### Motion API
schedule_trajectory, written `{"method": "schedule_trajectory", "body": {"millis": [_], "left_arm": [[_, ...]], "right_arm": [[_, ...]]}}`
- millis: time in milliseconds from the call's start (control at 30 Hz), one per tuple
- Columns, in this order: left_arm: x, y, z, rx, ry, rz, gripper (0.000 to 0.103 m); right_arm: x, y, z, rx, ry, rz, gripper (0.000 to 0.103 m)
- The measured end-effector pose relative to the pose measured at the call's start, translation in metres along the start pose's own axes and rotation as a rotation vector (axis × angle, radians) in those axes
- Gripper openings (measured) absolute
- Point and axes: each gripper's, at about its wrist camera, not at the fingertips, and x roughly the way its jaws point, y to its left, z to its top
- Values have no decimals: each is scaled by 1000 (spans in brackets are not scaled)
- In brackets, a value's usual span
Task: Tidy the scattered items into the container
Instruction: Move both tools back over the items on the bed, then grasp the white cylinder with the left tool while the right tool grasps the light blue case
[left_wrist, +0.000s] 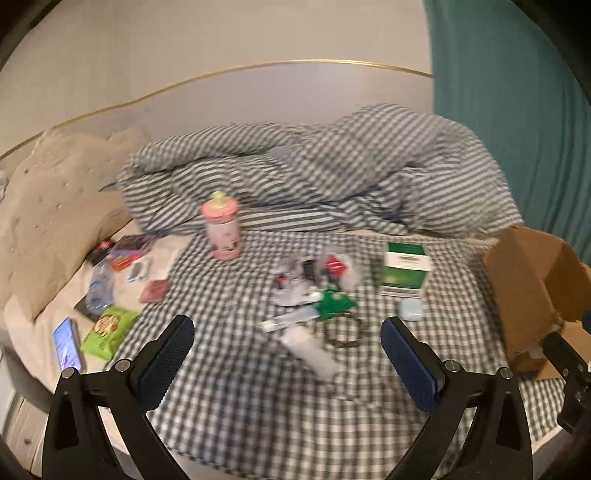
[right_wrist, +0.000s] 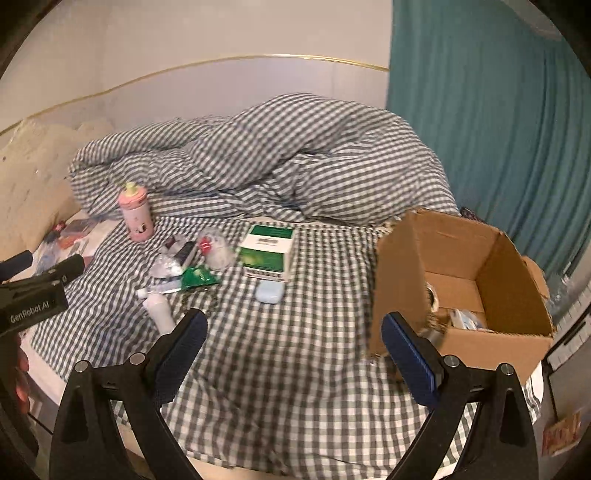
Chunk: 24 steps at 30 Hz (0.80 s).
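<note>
Both grippers empty: left gripper (left_wrist: 286, 341) and right gripper (right_wrist: 293, 338) w/ jaws spread wide above the gingham bed. Cardboard box (right_wrist: 517, 258) sits right, partly filled. White tube (left_wrist: 308, 349) lies nearest; I'd drop straight down, pinch mid-body, avoid snagging sheet.

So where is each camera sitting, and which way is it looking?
Left wrist view: on the left gripper, facing across the checked bed at the pink bottle; its own open fingers show, the right gripper at the right edge.
Right wrist view: on the right gripper, facing the bed and the brown cardboard box; its open fingers show, the left gripper at left.
Both share the bottle, the green-and-white carton and the box.
</note>
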Motion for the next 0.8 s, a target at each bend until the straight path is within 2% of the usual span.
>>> {"method": "schedule_trajectory", "body": {"millis": [200,367,733,800], "left_arm": [[20,29,-7,-30,29,59,103],[46,38,-19,-39,72,68,103],[144,-2,-56,-32,237,49,103],[162,-10,-63,-42,272,71,103]], "right_arm": [[22,18,-5,-15,44,34,96],[49,25,-12,-13,88,46,96],[123,18,-18,-3,196,46,96],[138,16,-17,1,219,43,96]]}}
